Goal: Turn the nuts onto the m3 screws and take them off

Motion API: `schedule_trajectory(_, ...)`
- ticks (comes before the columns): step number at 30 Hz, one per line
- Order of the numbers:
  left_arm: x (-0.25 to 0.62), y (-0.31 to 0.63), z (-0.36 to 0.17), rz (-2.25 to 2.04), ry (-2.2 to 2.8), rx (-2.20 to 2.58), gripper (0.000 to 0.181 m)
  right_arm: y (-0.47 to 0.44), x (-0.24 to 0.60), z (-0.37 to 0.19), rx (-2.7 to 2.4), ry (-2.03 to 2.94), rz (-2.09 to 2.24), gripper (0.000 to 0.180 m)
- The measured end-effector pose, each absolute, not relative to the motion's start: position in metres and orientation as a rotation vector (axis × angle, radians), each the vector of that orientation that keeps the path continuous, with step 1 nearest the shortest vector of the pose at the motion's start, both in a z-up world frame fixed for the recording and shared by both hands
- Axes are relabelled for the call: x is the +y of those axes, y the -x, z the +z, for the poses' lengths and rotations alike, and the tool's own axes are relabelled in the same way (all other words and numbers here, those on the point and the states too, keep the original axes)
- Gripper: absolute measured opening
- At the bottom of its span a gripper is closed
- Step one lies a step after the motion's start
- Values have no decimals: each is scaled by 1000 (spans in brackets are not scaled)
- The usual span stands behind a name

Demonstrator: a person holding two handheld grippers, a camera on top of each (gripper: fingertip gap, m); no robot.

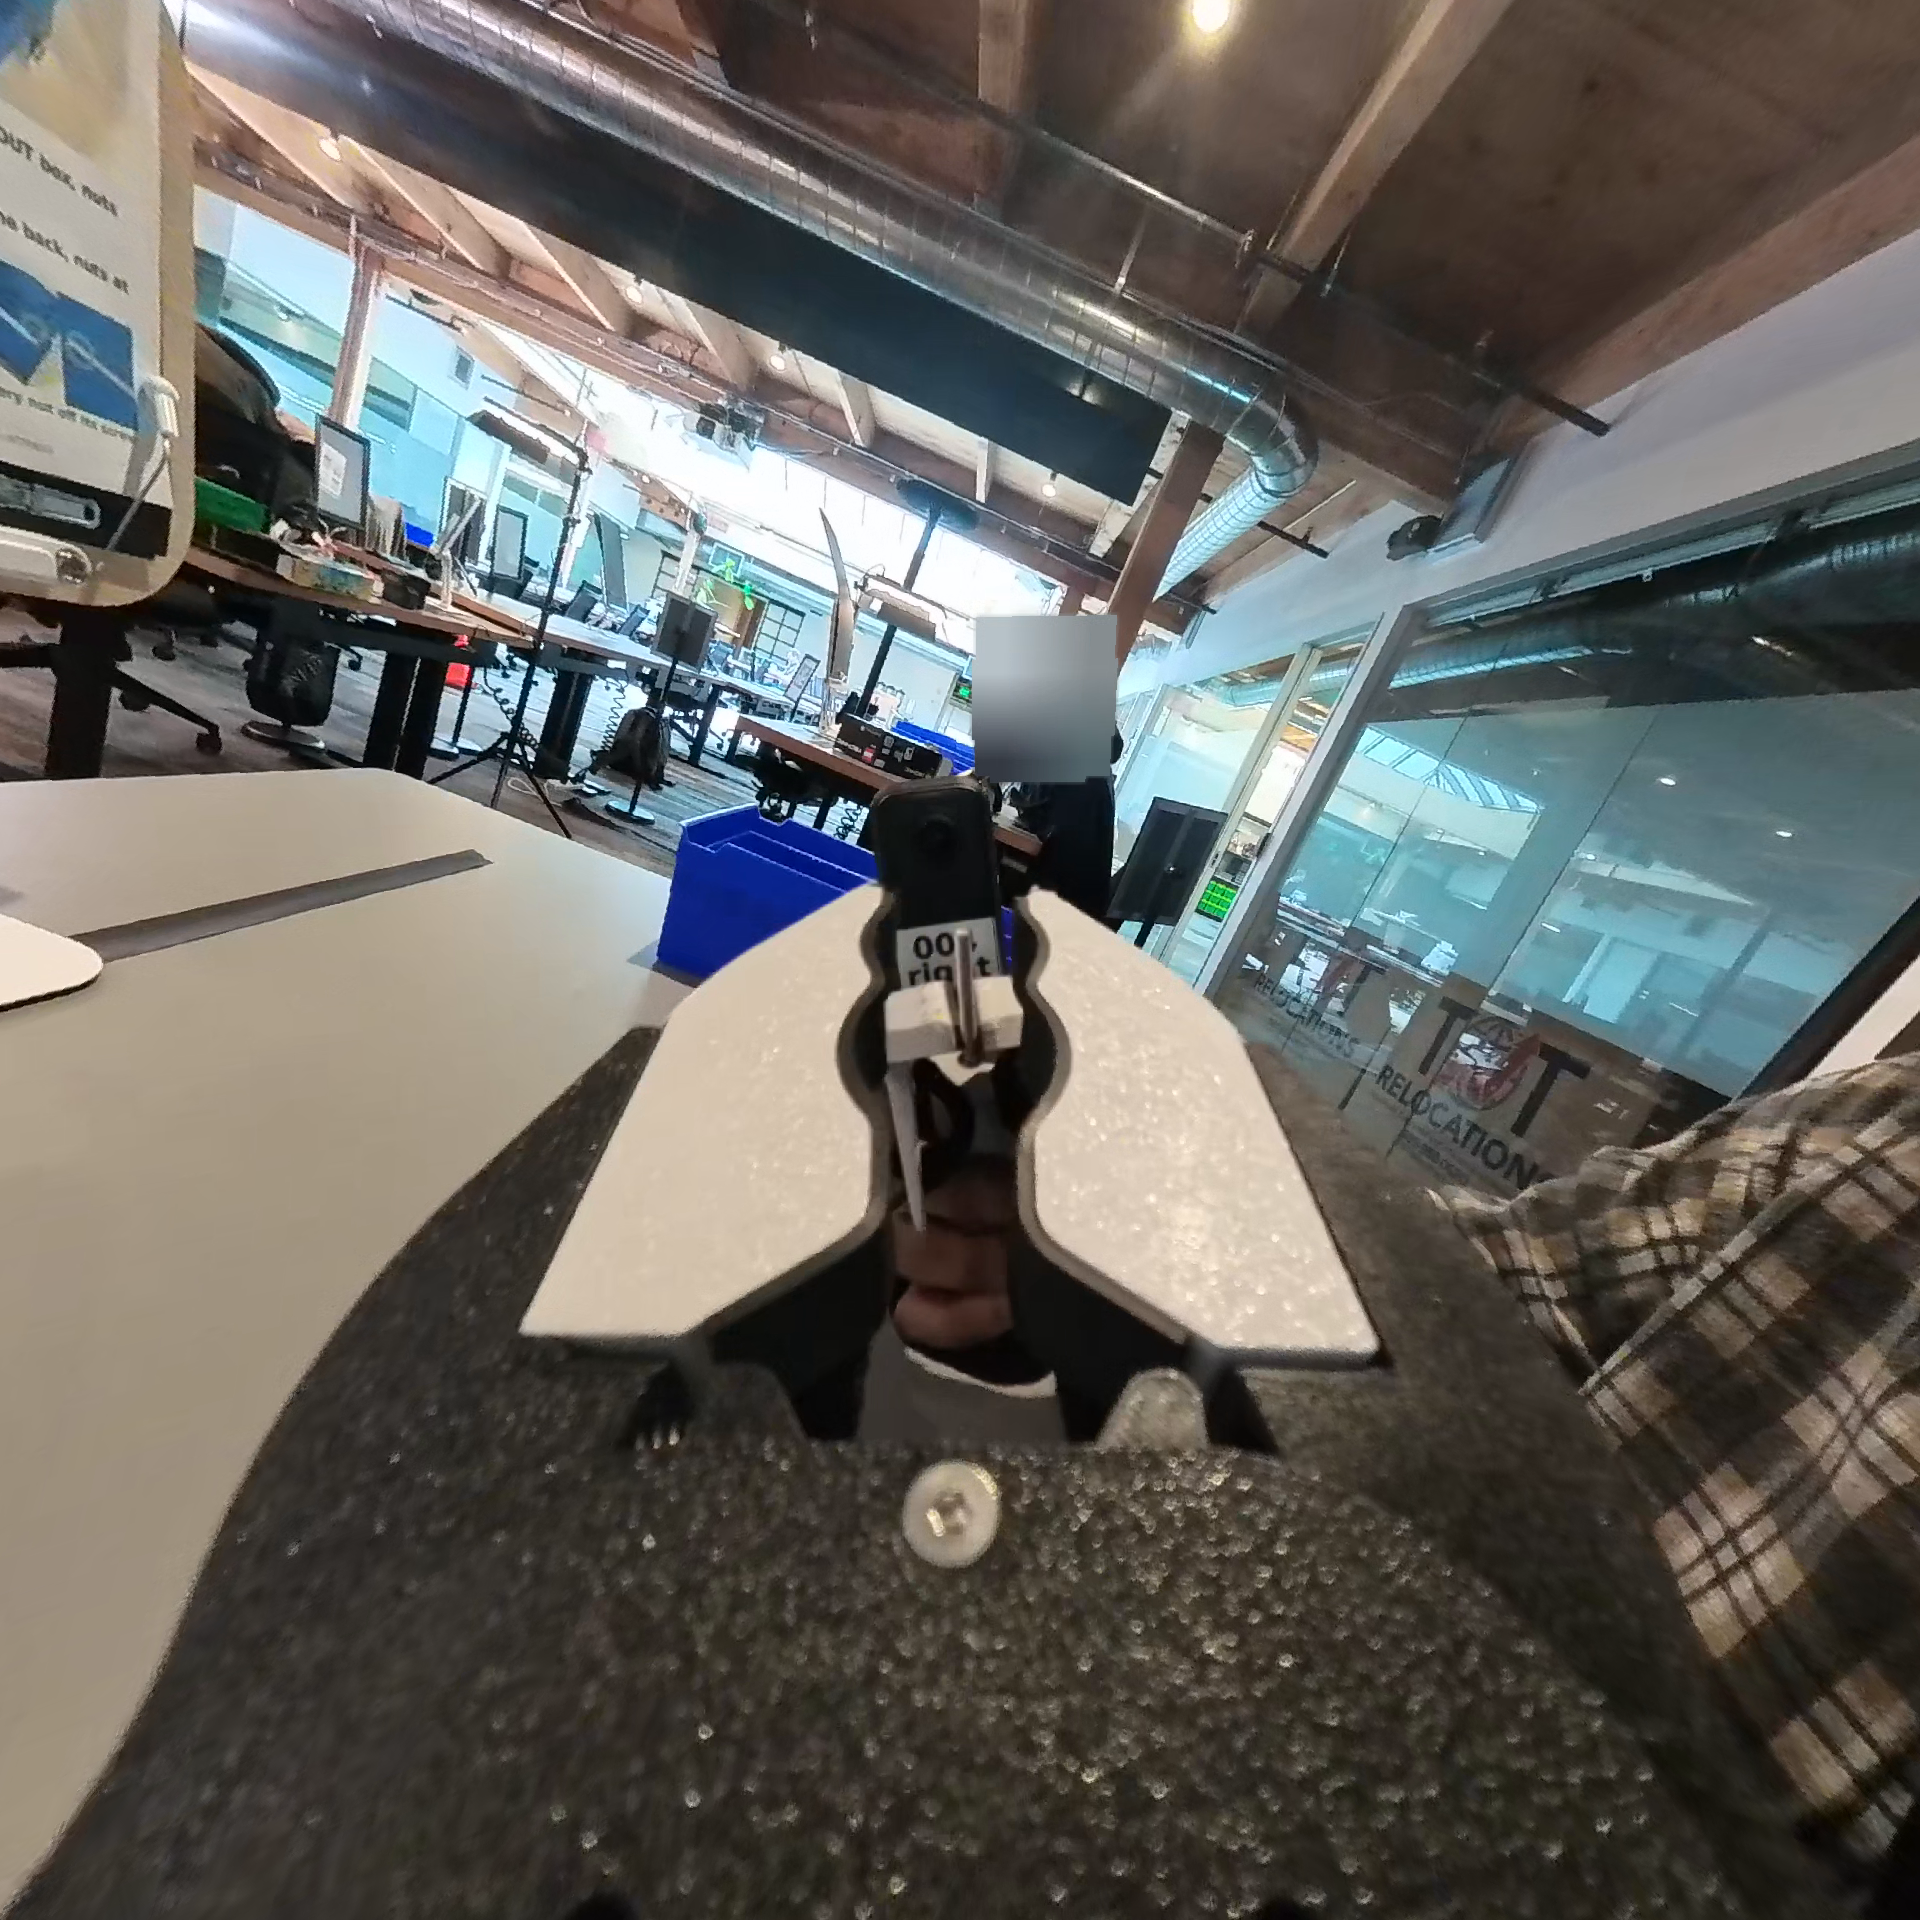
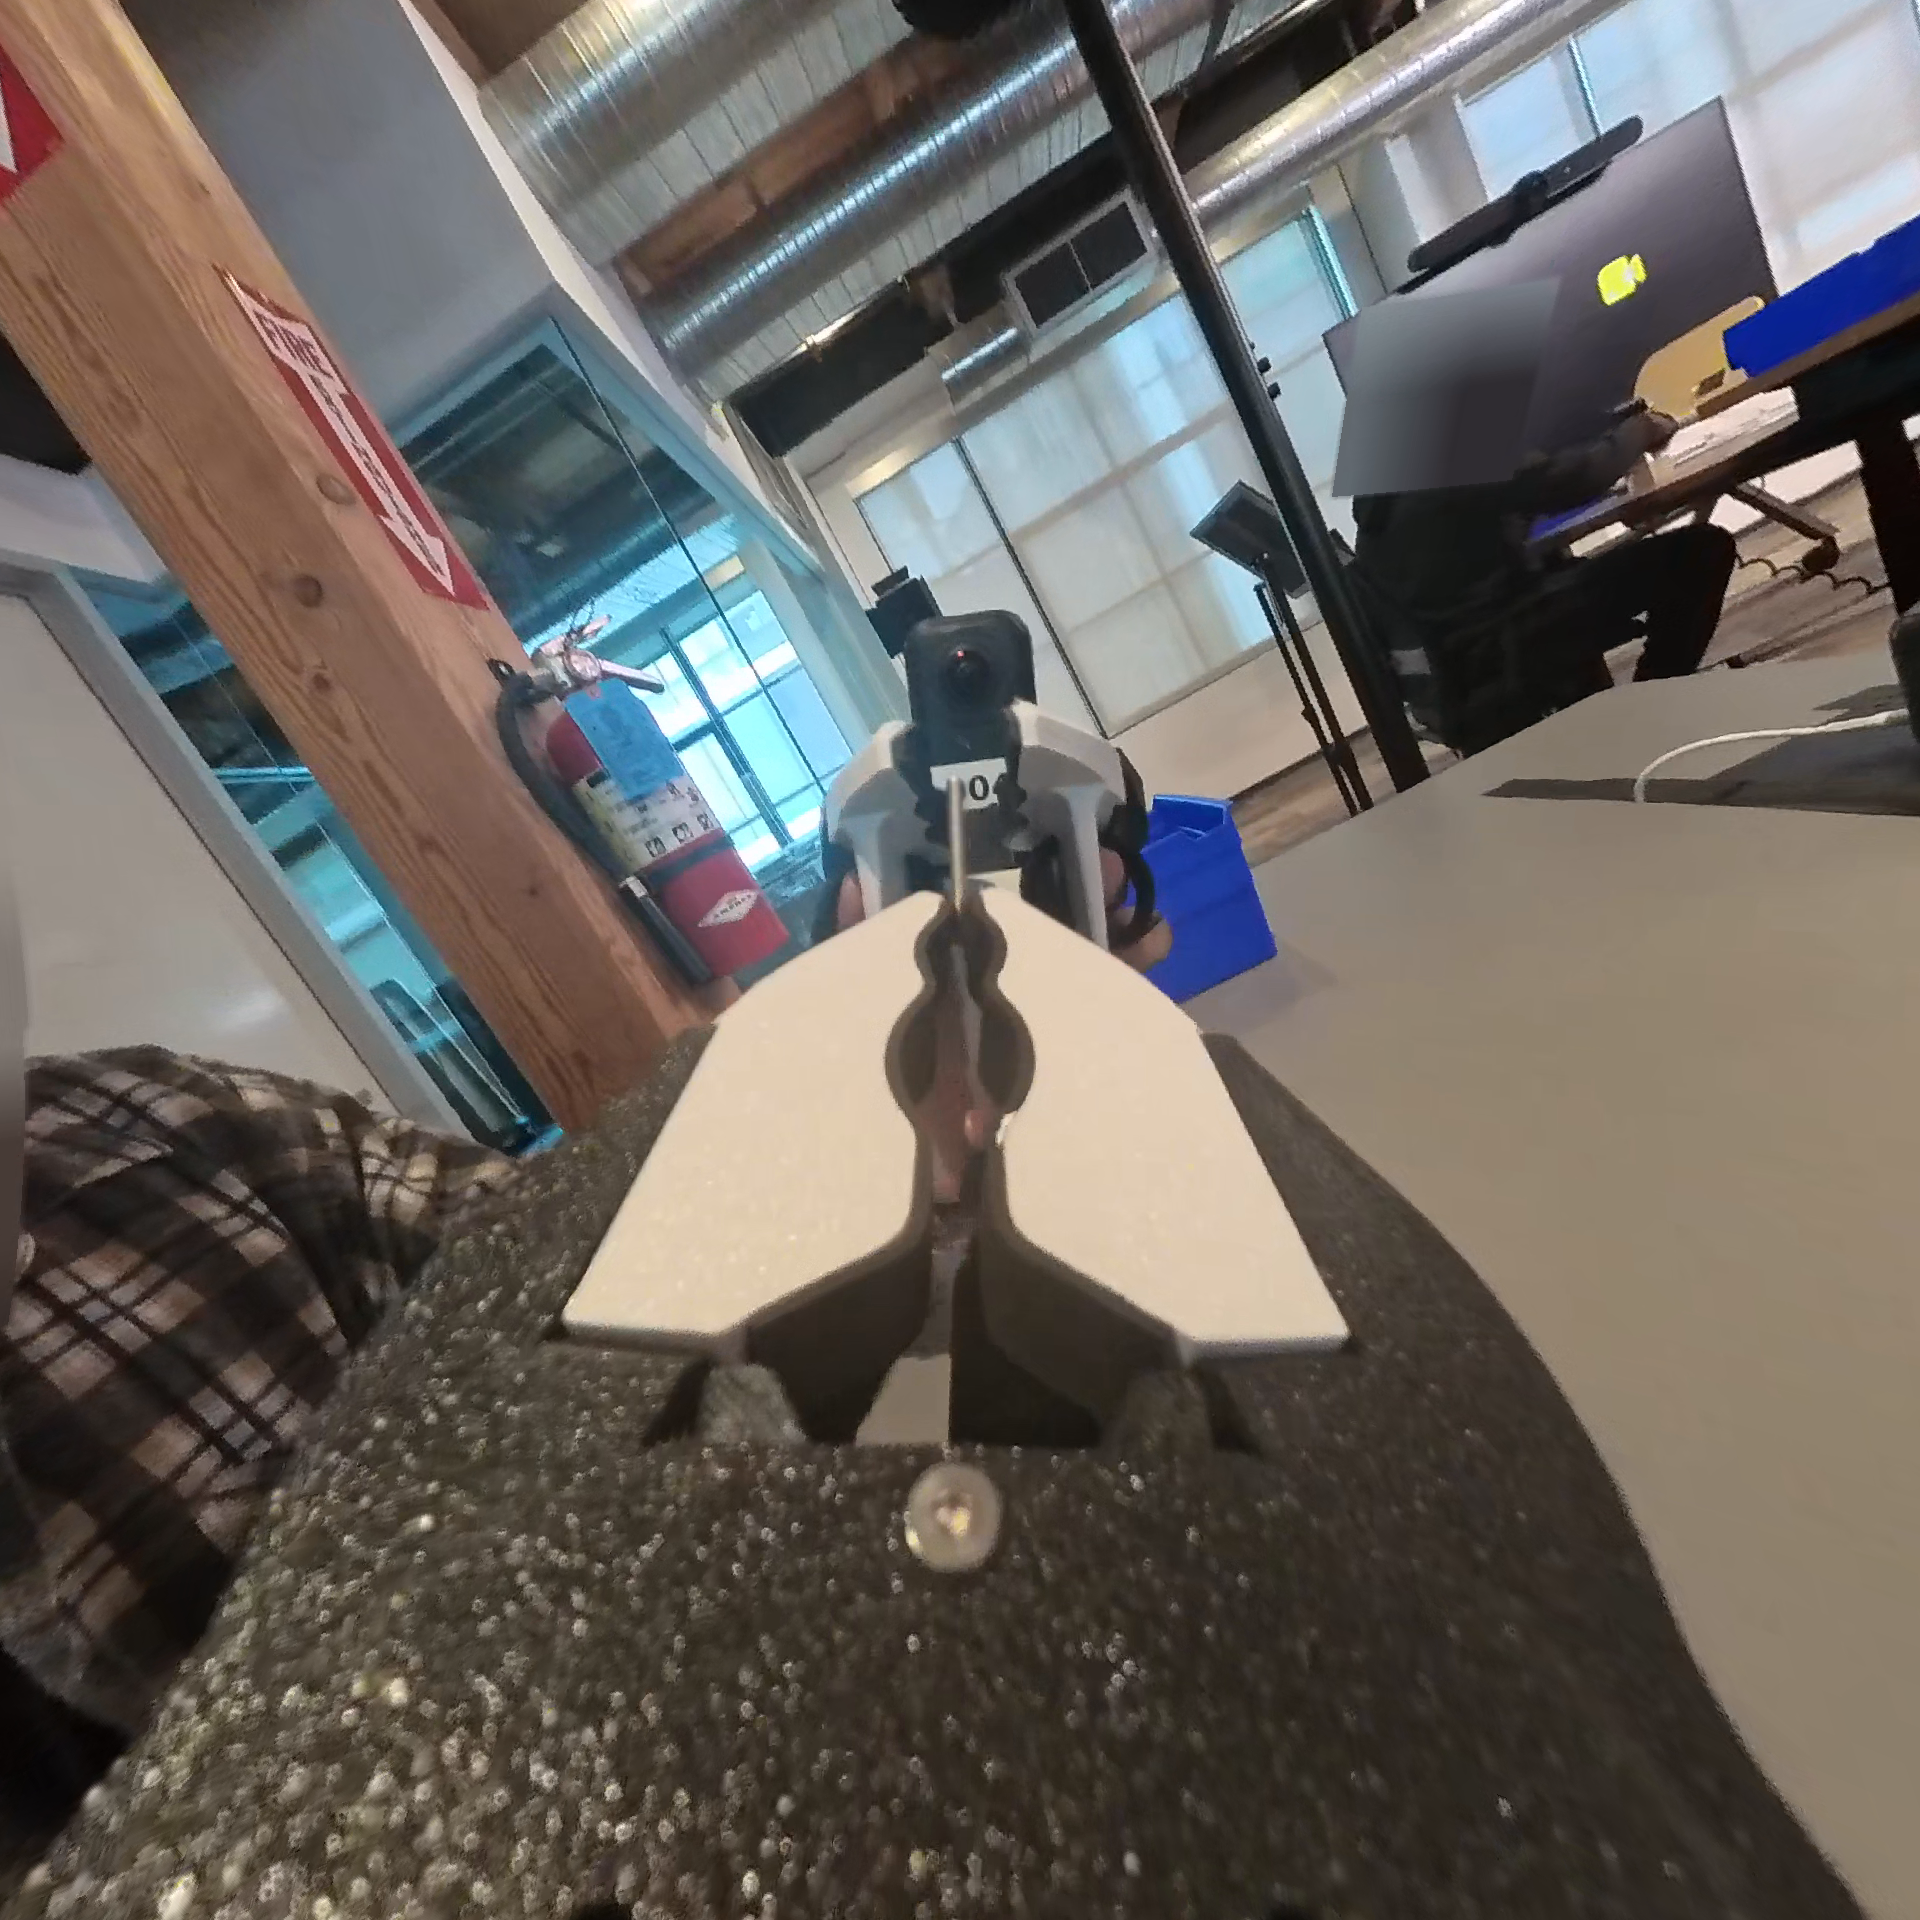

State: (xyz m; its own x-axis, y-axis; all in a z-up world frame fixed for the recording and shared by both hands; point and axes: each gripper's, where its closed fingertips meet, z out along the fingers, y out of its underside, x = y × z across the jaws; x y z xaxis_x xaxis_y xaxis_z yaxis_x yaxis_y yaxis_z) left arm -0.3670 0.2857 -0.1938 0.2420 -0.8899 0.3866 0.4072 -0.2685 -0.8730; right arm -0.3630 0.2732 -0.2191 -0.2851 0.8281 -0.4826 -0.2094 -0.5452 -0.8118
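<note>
Currently, left wrist view, left to right. The grey bench (image 1: 260, 1039) fills the left side. A blue bin (image 1: 758, 883) sits at its far edge. The left gripper (image 1: 951, 904) is held above the bench's near edge with its white fingers (image 1: 727, 1143) released: a wide gap runs the whole length between them. The right gripper (image 2: 961, 914) faces it through that gap, tip to tip, camera towards camera. The m3 screw (image 1: 966, 997) stands roughly upright in the gap, a thin metal pin clear of the bench. Small white blocks sit on either side of its lower end; which gripper they belong to I cannot tell. No nut can be made out on the shank at this resolution. A plaid sleeve (image 1: 1714, 1351) lies at the right edge.

Right wrist view, left to right. A red fire extinguisher (image 2: 675, 831) hangs on a wooden post (image 2: 260, 520) beyond the bench. The right gripper's fingers are clenched on the screw, whose shank rises out of their tips. The left gripper's fingers show well apart behind the screw.
</note>
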Motion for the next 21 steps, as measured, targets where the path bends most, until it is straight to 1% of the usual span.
schedule_trajectory(1,286,366,-195,-1354,1299,517,20,363,273,-218,-817,1240,1915,2)
schedule_trajectory(12,283,361,-197,-1343,1306,545,15,365,271,-210,-703,1190,2040,1)
schedule_trajectory(21,281,360,-197,-1347,1306,556,11,365,272,-208,-687,1176,2044,2)
